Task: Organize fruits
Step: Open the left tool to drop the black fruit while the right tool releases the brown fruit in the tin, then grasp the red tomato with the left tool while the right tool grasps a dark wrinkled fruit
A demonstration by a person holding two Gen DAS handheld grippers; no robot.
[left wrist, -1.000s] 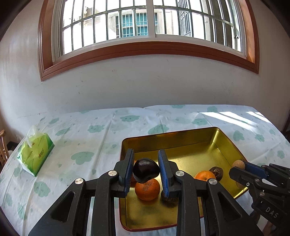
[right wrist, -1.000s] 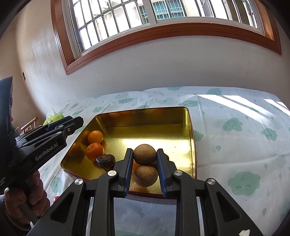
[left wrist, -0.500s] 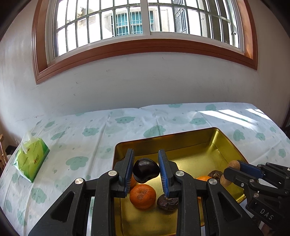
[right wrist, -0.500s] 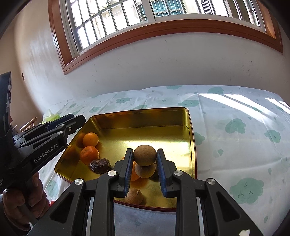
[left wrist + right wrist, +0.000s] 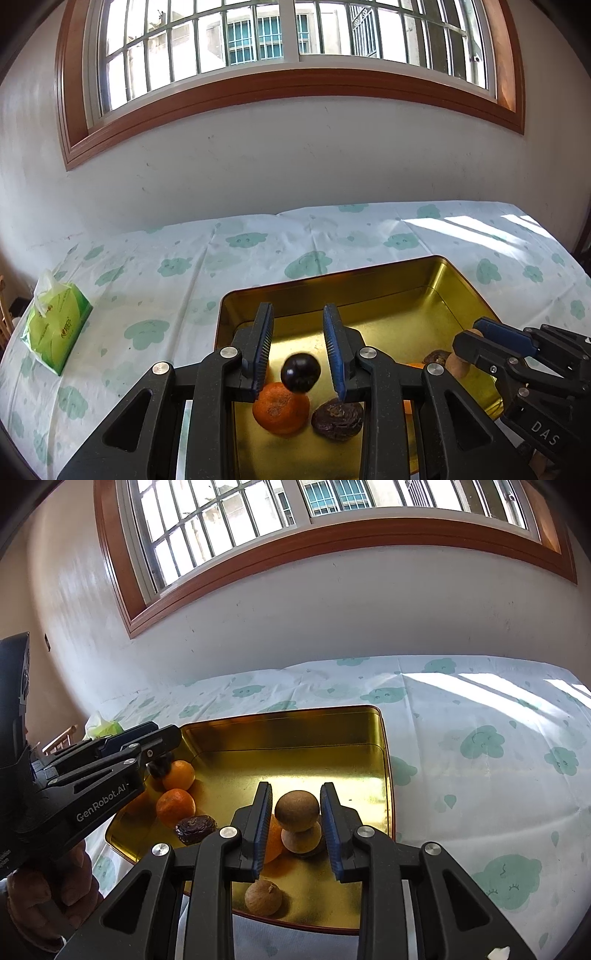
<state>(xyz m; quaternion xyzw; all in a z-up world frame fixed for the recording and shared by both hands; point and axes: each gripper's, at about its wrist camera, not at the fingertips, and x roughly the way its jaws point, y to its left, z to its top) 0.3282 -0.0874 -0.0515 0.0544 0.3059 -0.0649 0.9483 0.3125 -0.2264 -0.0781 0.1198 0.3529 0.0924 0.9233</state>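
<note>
1. Left gripper (image 5: 298,314) is hanging over the near left of the tray (image 5: 458,280); its jaws have just been opening, and the plum (image 5: 300,372) is sitting loose between them with a gap on each side, apparently dropping.
2. Right gripper (image 5: 295,789) is hovering over the tray's near right; its jaws have just been opening too, and the brown fruit (image 5: 296,811) between them is looking free of the pads, though the gaps are slim.
3. Already lying in the tray: two oranges (image 5: 175,806) and a date (image 5: 195,827) on the left, with another orange and two more brown fruits (image 5: 263,897) on the right.
4. My read: sorting is running late. Both fruits are going in beside others in the tray, and no loose fruit is showing on the cloth in either view.
5. The tray is resting on a pale tablecloth (image 5: 258,251) printed with green clouds, sunlight striping its far right.
6. A green tissue pack (image 5: 55,332) is sitting well off to the left.
7. Behind, a white wall (image 5: 295,155) is rising to a barred window (image 5: 280,37) framed in wood.
</note>
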